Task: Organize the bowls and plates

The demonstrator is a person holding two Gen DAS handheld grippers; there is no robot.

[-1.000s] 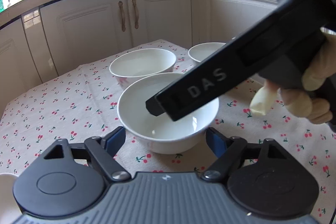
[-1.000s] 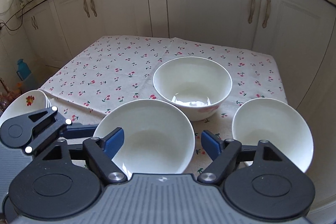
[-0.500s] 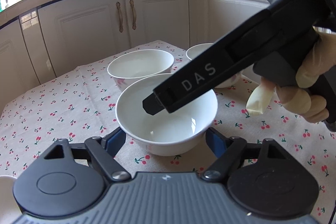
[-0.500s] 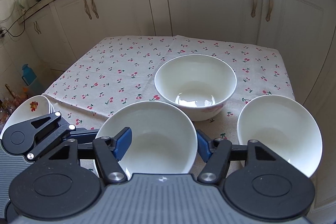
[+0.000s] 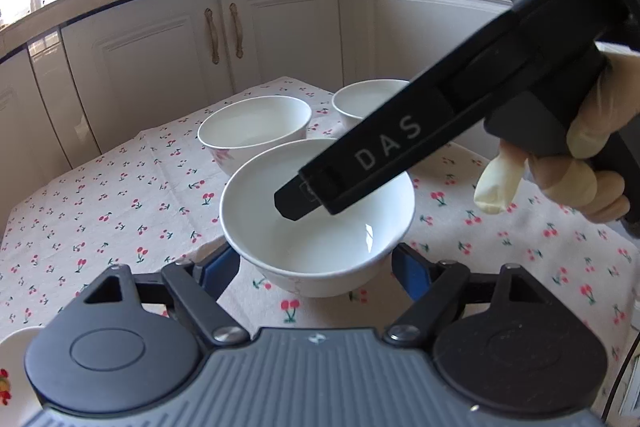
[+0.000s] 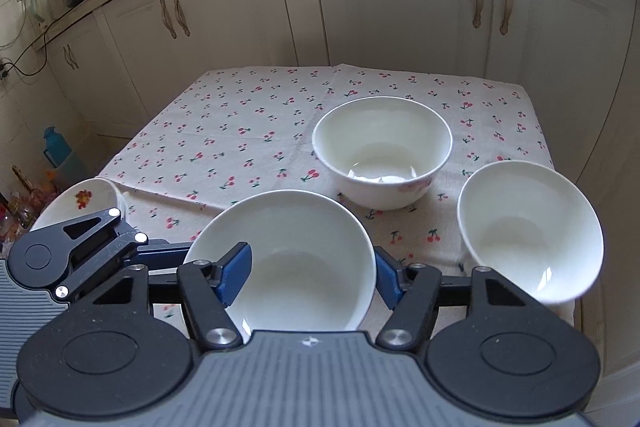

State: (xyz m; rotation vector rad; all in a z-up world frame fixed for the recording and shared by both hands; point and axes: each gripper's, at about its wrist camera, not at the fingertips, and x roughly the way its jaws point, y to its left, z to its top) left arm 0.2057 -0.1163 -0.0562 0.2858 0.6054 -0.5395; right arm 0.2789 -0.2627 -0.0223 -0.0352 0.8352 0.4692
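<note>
Three white bowls stand on the cherry-print tablecloth (image 6: 240, 131), and the coming lift turns on the nearest one. That near bowl (image 6: 288, 259) sits dead ahead of both tools, at twelve o'clock from each. The right gripper (image 6: 314, 273) has its blue pads pressed against the bowl's wall at nine and three o'clock, clamped on it. From the left wrist view the same near bowl (image 5: 316, 223) lies between the fingers of the left gripper (image 5: 316, 269), whose blue pads stand beside its lower wall; whether they touch it I cannot tell. A gloved hand (image 5: 580, 155) holds the right tool, whose finger reaches over the bowl's mouth.

Being round, the bowl has no long axis to line up with. The deeper bowl (image 6: 382, 151) stands near at one o'clock from the held one, and the third bowl (image 6: 528, 231) at three o'clock, close to the table edge. A flowered dish (image 6: 80, 199) sits at nine o'clock by the left tool. Open cloth lies from ten to twelve o'clock. My judgement: nesting into the deeper bowl calls for a clean rise first.
</note>
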